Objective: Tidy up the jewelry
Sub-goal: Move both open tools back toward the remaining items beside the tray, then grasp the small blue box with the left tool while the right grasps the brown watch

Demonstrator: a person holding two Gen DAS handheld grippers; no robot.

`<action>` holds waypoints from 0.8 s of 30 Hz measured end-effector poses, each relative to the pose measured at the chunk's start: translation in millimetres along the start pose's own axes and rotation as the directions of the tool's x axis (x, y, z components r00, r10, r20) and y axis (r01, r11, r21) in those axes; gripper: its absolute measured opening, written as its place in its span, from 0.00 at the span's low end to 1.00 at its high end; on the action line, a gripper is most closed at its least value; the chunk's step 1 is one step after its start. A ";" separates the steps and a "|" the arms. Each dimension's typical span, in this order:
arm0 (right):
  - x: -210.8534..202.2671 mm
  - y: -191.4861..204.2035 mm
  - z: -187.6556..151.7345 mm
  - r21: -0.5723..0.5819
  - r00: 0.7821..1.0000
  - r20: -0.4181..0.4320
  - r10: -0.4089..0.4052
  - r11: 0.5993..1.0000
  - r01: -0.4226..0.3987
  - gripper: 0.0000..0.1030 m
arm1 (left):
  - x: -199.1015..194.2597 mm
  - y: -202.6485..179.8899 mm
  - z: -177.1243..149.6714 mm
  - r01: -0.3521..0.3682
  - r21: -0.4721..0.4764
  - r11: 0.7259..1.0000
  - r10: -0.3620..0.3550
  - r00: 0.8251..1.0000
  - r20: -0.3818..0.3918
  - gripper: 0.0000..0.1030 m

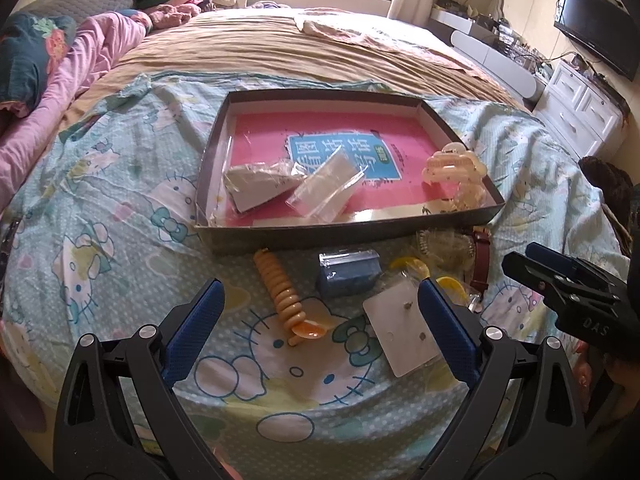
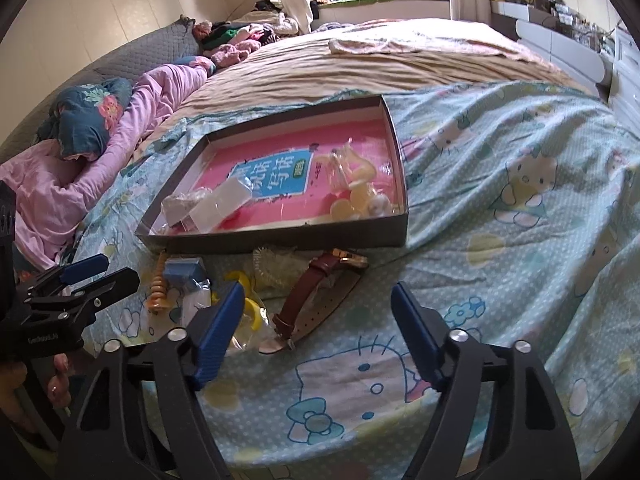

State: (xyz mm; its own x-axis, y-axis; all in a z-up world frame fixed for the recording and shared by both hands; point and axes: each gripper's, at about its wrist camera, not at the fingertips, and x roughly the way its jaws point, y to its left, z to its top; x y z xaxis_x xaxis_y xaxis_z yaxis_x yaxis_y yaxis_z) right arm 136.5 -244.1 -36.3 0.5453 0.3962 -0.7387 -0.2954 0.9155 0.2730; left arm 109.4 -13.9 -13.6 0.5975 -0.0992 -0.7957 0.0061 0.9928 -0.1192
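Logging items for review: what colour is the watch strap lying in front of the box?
Reddish-brown strap, clearest in the right wrist view.

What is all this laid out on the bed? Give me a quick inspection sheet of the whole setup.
Surface: bed sheet with cartoon cat print.
Job's things: shallow box holds hair claw and two plastic packets. Outside, in front of it: spiral hair tie, blue box, earring card, watch.
Clutter: pink bedding, clothes heap.
Grippers: left gripper open over hair tie and card; right gripper open near watch.
Cables: some near the television.
Surroundings: white drawers, window.
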 end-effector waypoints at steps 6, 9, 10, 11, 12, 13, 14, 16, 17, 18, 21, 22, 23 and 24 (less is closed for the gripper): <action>17.1 -6.2 -0.4 0.036 0.997 -0.044 0.061 0.998 -0.060 0.45 | 14.8 -6.9 3.1 0.025 0.011 1.000 -0.025 0.999 -0.029 0.72; 29.2 -7.0 -0.3 0.061 0.994 -0.073 0.087 0.995 -0.083 0.36 | 27.6 -10.8 6.5 0.024 0.023 0.999 -0.023 0.999 -0.046 0.72; 32.4 -7.5 -0.2 0.068 0.993 -0.079 0.089 0.994 -0.084 0.32 | 32.1 -11.3 7.6 0.026 0.022 0.999 -0.025 0.998 -0.051 0.72; 36.3 -8.1 0.0 0.079 0.992 -0.088 0.096 0.993 -0.089 0.28 | 37.4 -12.0 8.4 0.020 0.024 1.000 -0.018 0.998 -0.059 0.72; 39.6 -8.4 0.3 0.087 0.990 -0.092 0.109 0.991 -0.101 0.25 | 42.3 -12.2 8.9 0.016 0.024 1.000 -0.014 0.997 -0.071 0.72; 42.5 -8.4 0.7 0.090 0.988 -0.095 0.123 0.989 -0.114 0.21 | 46.6 -12.1 9.3 0.021 0.020 1.000 -0.019 0.996 -0.082 0.72; 44.2 -8.7 1.2 0.092 0.987 -0.097 0.129 0.988 -0.120 0.19 | 50.5 -12.8 9.6 0.034 0.018 0.999 -0.032 0.996 -0.087 0.72; 44.0 -8.1 2.8 0.086 0.987 -0.090 0.130 0.989 -0.123 0.15 | 56.3 -16.3 11.1 0.035 0.036 0.999 -0.032 0.995 -0.092 0.72; 42.6 -7.4 3.6 0.078 0.988 -0.086 0.126 0.990 -0.119 0.13 | 59.0 -17.1 11.1 0.034 0.041 0.999 -0.030 0.995 -0.097 0.71; 41.1 -7.7 3.9 0.078 0.989 -0.083 0.124 0.990 -0.117 0.12 | 61.9 -17.9 10.8 0.035 0.044 0.998 -0.030 0.994 -0.103 0.68; 36.2 -10.7 4.8 0.072 0.992 -0.070 0.105 0.992 -0.100 0.06 | 70.3 -17.0 8.1 0.029 0.042 0.999 -0.023 0.992 -0.121 0.57; 34.5 -12.5 5.2 0.071 0.993 -0.066 0.101 0.993 -0.096 0.06 | 71.5 -18.0 7.6 0.031 0.050 0.998 -0.025 0.993 -0.119 0.51; 31.9 -15.3 5.1 0.074 0.993 -0.060 0.098 0.993 -0.093 0.06 | 71.8 -18.9 7.8 0.027 0.060 0.998 -0.019 0.993 -0.119 0.48; 29.8 -18.1 5.2 0.076 0.994 -0.056 0.089 0.993 -0.085 0.06 | 71.7 -19.1 8.1 0.018 0.068 0.997 -0.010 0.993 -0.115 0.40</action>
State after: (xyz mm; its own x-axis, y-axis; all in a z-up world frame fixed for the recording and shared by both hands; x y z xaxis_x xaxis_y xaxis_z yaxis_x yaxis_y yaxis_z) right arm 162.1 -248.5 -60.0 0.4724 0.4720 -0.7444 -0.2799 0.8812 0.3811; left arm 158.5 -39.5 -63.5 0.5009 -0.1166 -0.8576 0.0720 0.9931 -0.0930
